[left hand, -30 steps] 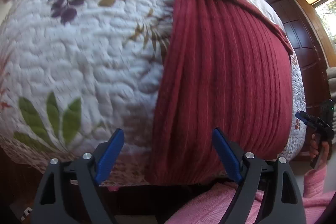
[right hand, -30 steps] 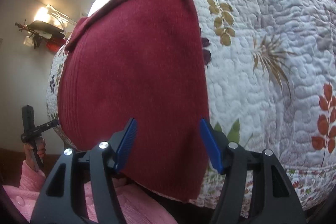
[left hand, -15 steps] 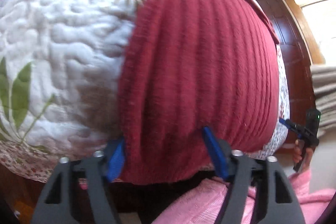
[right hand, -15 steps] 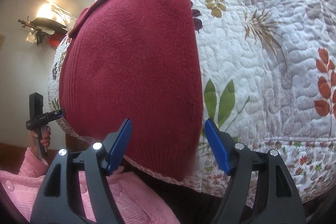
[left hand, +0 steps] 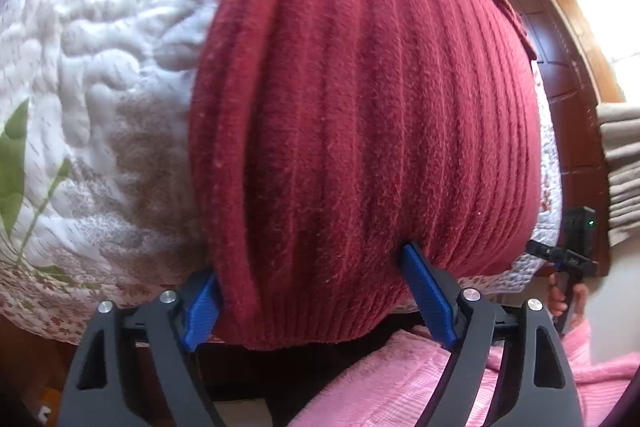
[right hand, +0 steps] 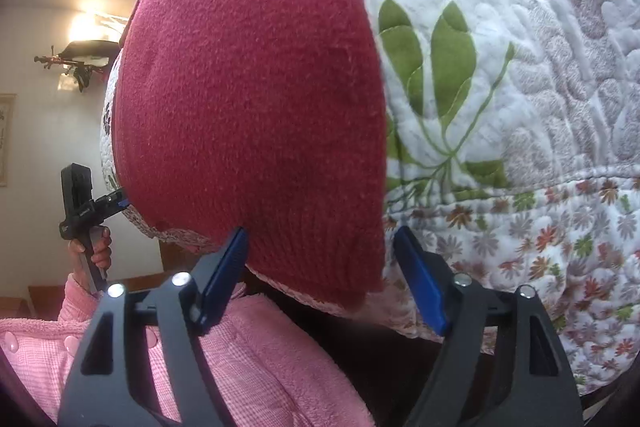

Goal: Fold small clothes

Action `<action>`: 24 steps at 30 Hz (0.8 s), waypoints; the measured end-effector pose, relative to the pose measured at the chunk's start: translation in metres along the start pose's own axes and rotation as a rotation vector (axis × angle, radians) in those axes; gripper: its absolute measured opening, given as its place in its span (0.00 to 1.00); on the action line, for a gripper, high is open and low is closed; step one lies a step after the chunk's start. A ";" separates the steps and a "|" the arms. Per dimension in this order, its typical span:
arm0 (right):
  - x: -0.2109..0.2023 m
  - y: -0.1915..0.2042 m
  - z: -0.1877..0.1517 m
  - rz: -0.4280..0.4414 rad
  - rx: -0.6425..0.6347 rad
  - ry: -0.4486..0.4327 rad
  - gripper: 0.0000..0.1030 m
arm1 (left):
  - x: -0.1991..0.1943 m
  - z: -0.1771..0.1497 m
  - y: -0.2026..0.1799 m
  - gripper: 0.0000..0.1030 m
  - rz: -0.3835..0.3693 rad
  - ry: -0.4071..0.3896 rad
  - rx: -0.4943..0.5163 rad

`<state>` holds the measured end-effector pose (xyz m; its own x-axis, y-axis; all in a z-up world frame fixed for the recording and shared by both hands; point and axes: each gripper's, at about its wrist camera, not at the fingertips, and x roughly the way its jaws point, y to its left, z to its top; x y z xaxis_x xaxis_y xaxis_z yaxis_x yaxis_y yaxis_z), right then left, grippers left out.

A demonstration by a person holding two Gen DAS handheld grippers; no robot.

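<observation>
Now my left claw [left hand: 308, 297] is spread wide at the near hem of the red sweater [left hand: 372, 115], one blue pad at its left edge, the other pressed against the ribbed knit; it grips nothing. My right claw [right hand: 322, 269] is likewise released, its pads straddling the sweater's near right corner, the left pad touching the cloth. The sweater lies flat on the bed, over a white quilt [right hand: 520, 75] stitched with green and rust leaves, its hem hanging slightly past the bed's edge. Below both claws, my pink sleeve [right hand: 256, 359] shows. A dark wooden door [left hand: 568, 99] stands beyond.
</observation>
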<state>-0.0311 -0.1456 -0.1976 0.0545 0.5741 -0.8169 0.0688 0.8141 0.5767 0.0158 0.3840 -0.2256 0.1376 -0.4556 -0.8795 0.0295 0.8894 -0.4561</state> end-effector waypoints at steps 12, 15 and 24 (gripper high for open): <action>-0.037 0.031 0.005 0.229 -0.095 -0.064 0.11 | -0.035 -0.001 0.007 0.17 -0.107 -0.040 -0.044; -0.060 0.042 0.011 0.267 -0.125 -0.113 0.11 | -0.054 0.000 0.002 0.17 -0.149 -0.074 -0.038; -0.104 0.060 0.051 0.380 -0.142 -0.244 0.11 | -0.105 0.025 0.005 0.16 -0.294 -0.221 -0.066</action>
<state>0.0179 -0.1608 -0.0782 0.2832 0.8100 -0.5135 -0.1377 0.5642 0.8141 0.0257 0.4372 -0.1319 0.3437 -0.6661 -0.6620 0.0368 0.7139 -0.6992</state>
